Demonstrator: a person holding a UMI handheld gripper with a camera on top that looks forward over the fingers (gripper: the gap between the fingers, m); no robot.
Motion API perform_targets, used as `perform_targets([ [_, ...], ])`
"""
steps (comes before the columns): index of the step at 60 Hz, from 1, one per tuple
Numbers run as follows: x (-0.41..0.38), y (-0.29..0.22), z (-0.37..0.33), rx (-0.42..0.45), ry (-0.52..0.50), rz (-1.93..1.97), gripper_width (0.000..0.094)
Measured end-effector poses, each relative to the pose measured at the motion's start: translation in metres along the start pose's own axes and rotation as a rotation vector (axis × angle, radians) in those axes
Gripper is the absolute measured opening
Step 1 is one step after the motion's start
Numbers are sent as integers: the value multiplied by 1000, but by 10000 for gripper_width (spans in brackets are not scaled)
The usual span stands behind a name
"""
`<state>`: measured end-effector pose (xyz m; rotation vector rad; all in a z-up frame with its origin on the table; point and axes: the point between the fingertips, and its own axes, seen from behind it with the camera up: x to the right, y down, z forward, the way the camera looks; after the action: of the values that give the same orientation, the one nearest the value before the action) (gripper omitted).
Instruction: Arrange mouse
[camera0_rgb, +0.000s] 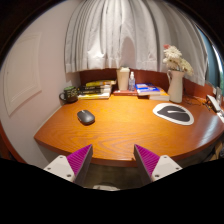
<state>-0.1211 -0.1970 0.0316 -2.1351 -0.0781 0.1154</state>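
Observation:
A dark computer mouse (86, 117) lies on the left part of the wooden desk (125, 135). A grey mouse mat with a white rim (174, 113) lies on the right part of the desk, well apart from the mouse. My gripper (113, 160) hovers in front of the desk's near edge, well short of both. Its two fingers with purple pads (78, 158) stand wide apart with nothing between them.
At the back of the desk are stacked books (97, 90), a beige cup (123, 79), a dark round object (68, 95) at the left and a vase of flowers (176, 80) at the right. White curtains (120, 35) hang behind.

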Motion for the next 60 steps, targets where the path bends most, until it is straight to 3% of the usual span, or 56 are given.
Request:
perform_targets([
  [14,-79,-1,77,-52,-110,-44,840],
  [43,-98,-64,189,-95,-85,-84,827],
  [56,-87,-72,205,-102,-66,-91,691],
  [60,-83,-75,209,-94,-53,-84,555],
])
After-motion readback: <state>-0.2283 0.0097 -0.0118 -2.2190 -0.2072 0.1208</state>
